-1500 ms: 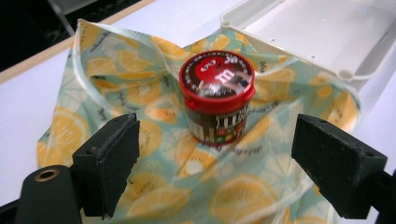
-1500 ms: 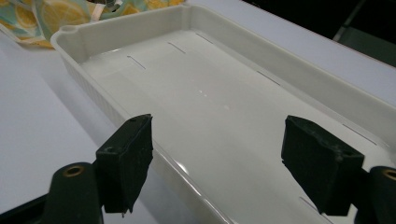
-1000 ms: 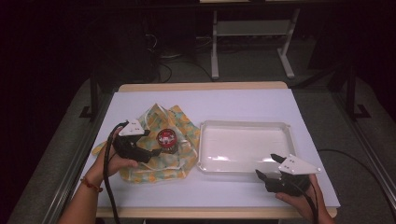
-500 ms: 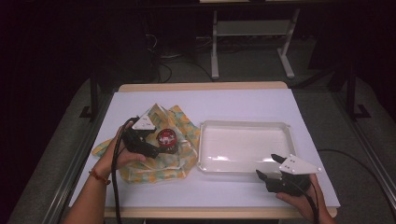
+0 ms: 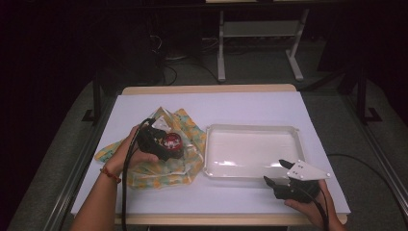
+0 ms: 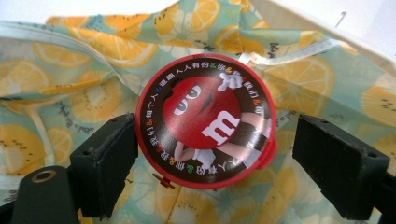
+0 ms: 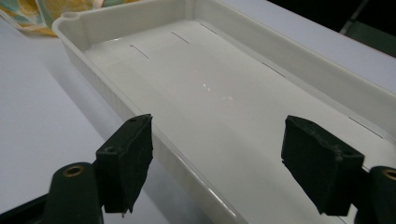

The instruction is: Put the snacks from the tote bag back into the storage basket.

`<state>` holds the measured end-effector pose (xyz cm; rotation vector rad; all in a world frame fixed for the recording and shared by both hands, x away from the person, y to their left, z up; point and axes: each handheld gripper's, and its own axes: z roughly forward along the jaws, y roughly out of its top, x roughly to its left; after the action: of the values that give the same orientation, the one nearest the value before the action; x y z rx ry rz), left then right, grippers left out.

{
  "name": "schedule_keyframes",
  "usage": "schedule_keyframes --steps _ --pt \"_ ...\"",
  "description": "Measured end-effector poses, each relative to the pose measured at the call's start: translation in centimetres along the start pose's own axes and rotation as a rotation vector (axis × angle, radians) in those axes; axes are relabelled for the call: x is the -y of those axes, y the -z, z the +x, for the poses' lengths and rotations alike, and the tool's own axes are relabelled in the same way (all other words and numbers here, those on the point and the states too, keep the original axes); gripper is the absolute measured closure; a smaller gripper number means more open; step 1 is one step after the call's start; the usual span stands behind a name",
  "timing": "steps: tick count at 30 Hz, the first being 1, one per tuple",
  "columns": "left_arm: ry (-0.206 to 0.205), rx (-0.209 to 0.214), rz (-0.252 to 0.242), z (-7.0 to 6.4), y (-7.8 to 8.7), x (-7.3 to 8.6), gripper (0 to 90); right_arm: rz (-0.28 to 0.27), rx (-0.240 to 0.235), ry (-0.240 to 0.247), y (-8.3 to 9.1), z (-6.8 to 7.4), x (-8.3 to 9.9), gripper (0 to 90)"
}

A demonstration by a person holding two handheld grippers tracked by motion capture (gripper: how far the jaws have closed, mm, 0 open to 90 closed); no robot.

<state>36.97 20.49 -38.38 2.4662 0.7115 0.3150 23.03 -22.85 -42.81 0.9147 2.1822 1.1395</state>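
Fingers of the left gripper [image 6: 205, 154] stand spread either side of a round red M&M's tin [image 6: 204, 126] (on lemon-print cloth [image 6: 84, 60]); right gripper [image 7: 219, 163] gapes over the white tray [image 7: 261, 51], holding nothing

I see a round red plastic candy tin [image 6: 205, 133] with a dark printed lid on pale green orange-slice patterned cloth [image 6: 84, 93], beside a plain white plastic tray [image 7: 224, 93].

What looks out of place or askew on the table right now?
Nothing looks spilled or damaged. The lemon-print cloth bag lies crumpled and skewed left of the white tray, which is empty. The red M&M's tin rests on the bag between the left gripper's open jaws, with a gap at the right one.
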Motion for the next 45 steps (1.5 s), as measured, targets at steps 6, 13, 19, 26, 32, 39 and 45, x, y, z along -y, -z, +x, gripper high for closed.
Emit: schedule_keyframes --steps 6,13,19,26,32,39,45 --pt "0.025 -0.001 0.038 0.4 -0.8 -0.6 14.7 0.0 -0.001 -0.004 0.0 -0.1 0.0 24.3" --pt "0.03 0.016 0.078 0.5 -2.0 -1.2 15.0 0.001 -0.005 -0.006 0.0 -0.1 0.1 24.3" --pt "0.042 0.01 0.113 0.6 -2.7 -1.4 21.0 0.005 -0.006 -0.005 0.0 -0.1 0.2 24.3" --pt "0.043 0.012 0.097 0.7 -3.1 -1.1 24.0 0.004 -0.006 0.0 0.0 -0.1 0.2 24.3" --pt "0.061 0.021 0.084 0.8 -3.1 -0.9 24.6 -0.006 -0.013 0.007 0.1 -0.3 0.2 24.3" --pt "0.065 -0.01 0.097 0.6 -2.7 -1.0 25.1 -0.004 -0.017 0.012 0.0 -0.4 0.3 24.3" --pt "0.078 -0.017 0.082 0.7 -2.0 -1.0 25.2 0.0 -0.017 0.006 -0.1 -0.6 0.3 24.3"
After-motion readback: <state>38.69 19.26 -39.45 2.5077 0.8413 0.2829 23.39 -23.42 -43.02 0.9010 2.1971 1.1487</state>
